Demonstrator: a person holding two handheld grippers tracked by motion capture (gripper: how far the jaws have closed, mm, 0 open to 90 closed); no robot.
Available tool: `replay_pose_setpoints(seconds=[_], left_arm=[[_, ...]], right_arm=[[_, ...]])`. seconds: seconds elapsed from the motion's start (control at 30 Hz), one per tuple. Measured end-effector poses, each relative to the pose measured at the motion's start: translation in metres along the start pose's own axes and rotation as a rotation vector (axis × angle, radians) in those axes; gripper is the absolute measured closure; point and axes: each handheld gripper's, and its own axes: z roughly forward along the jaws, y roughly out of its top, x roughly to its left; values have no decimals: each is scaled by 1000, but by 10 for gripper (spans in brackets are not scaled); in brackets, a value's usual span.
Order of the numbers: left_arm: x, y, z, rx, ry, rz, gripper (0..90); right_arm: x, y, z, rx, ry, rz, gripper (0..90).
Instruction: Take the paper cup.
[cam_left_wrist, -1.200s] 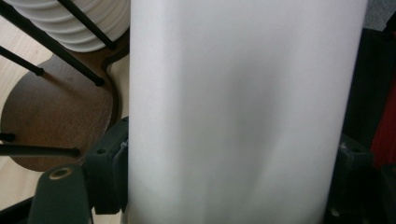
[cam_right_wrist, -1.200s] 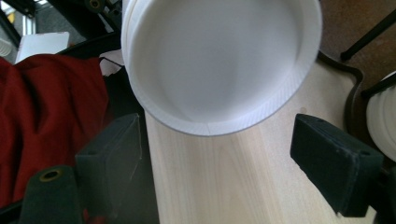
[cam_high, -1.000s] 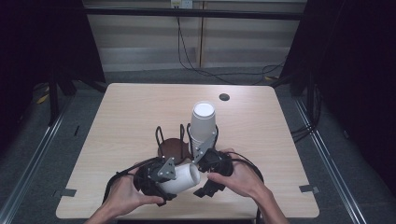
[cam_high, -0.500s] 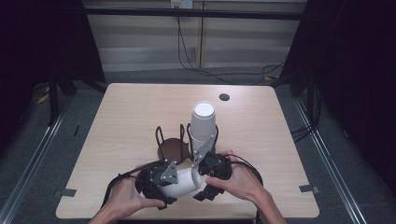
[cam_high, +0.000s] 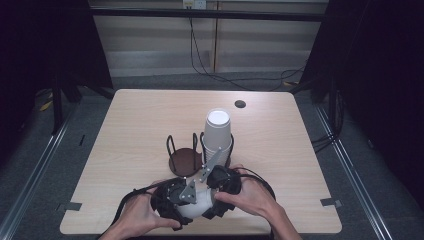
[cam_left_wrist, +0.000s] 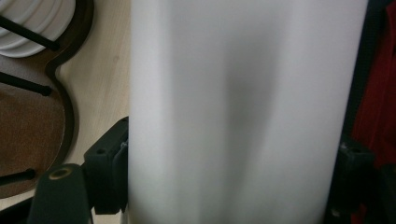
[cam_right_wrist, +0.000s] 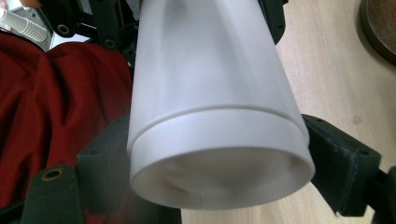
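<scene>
Both grippers are clamping one white paper cup (cam_high: 196, 202) lying sideways at the desk's (cam_high: 125, 130) near edge: left gripper (cam_high: 172, 200) gripping its body, right gripper (cam_high: 222, 187) its rim end, axis running left-right between them.

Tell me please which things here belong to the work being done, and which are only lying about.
In the work:
- white paper cup, clamped between left gripper and right gripper
- stack of cups upside down in the wire cup holder, whose other slot is empty

Only lying about:
- small dark round spot at the far side of the table
</scene>
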Motion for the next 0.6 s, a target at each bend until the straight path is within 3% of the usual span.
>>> replay_pose_setpoints(seconds=[0.1, 0.2, 0.33, 0.5, 0.53, 0.57, 0.6], left_arm=[[1, -1, -1, -23, -5, -14, 200], [1, -2, 0, -23, -15, -14, 200], [2, -1, -1, -22, -19, -6, 200], [2, -2, -1, -24, -31, 2, 199], [0, -3, 0, -41, -33, -18, 198], [2, -3, -1, -27, -32, 6, 198], [2, -3, -1, -26, -35, 3, 198]], right_arm=[[1, 1, 1, 18, 26, -2, 170], [0, 1, 2, -15, 38, -13, 175], [1, 1, 3, -8, 28, 8, 196], [1, 3, 5, -23, 34, -3, 211], [1, 3, 5, -26, 40, -2, 210], [1, 3, 5, -28, 37, -1, 221], [1, 3, 5, -26, 35, -4, 229]])
